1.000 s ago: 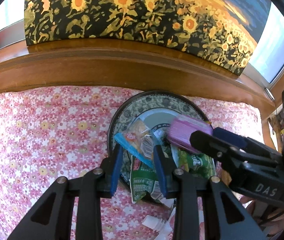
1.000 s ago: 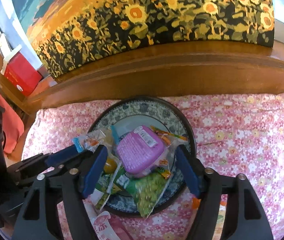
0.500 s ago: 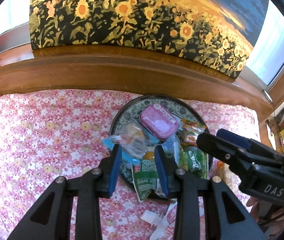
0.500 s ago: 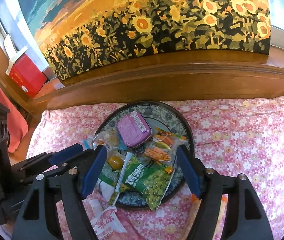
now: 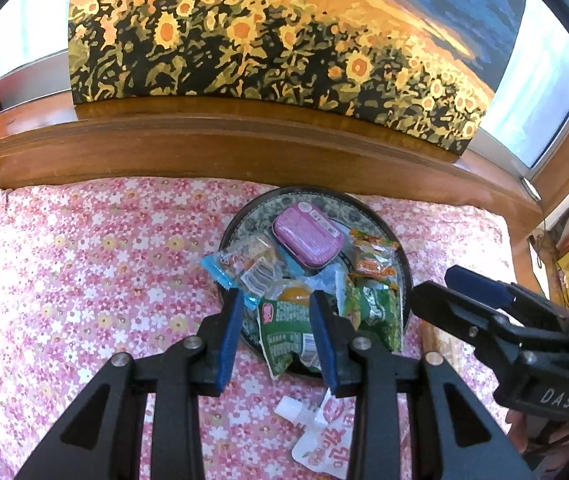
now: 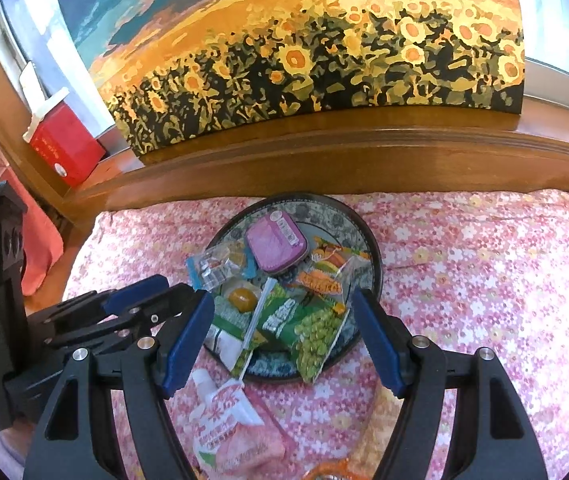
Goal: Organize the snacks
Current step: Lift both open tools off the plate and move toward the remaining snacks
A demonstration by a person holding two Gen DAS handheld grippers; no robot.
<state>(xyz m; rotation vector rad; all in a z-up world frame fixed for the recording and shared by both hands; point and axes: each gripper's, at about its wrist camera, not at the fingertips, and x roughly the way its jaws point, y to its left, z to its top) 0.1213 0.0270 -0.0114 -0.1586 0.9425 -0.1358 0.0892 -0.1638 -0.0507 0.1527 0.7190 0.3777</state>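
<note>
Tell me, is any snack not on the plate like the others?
Yes. A pink spouted pouch lies on the flowered cloth just in front of the plate, while the other snacks are piled on the plate.

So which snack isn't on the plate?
The pink-and-white spouted pouch: it lies on the flowery cloth, outside the round patterned plate's near edge. The other snacks shown sit heaped on it.

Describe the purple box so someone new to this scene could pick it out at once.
On the pink floral cloth below the sunflower painting sits a round patterned plate piled with snacks. At the pile's far side lies the purple box: the only hard, rounded-corner case among crinkly packets.
</note>
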